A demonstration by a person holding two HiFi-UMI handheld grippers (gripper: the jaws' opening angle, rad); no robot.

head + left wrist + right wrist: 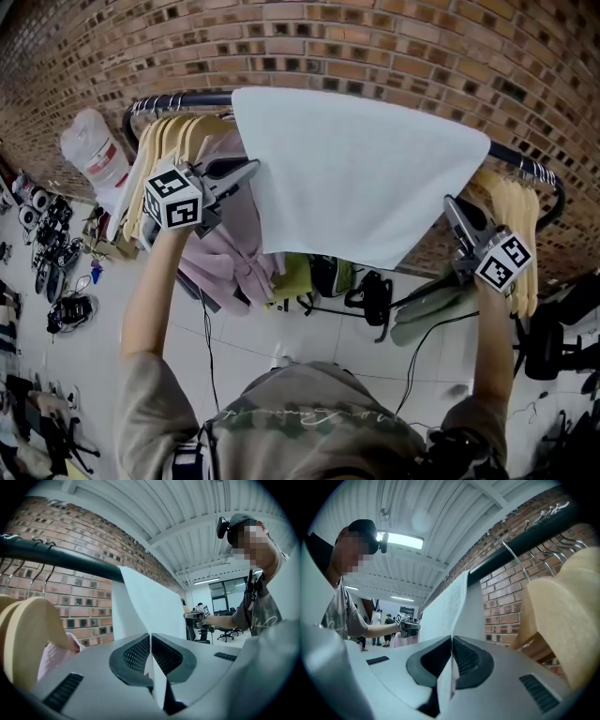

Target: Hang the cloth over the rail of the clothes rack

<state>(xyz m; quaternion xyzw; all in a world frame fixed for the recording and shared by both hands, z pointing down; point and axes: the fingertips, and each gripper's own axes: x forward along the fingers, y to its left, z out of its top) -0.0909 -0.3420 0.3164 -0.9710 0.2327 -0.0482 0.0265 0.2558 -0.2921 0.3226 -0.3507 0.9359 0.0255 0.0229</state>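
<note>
A pale blue-white cloth [356, 178] hangs draped over the black rail [187, 99] of the clothes rack, spread wide between my two hands. My left gripper [251, 169] is shut on the cloth's left edge. The left gripper view shows a thin fold of cloth [145, 606] pinched between the pads of that gripper [151, 641], below the rail [56, 555]. My right gripper [452, 202] is shut on the right edge. In the right gripper view the cloth [450, 602] rises from the closed jaws of this gripper [451, 644] up to the rail [525, 541].
Wooden hangers [169, 141] crowd the rail's left end, with pink garments [234, 244] under them. More hangers [516, 206] hang at the right end. A brick wall [394, 56] stands close behind. A white bag [94, 150], cables and black office chairs [553, 337] are on the floor.
</note>
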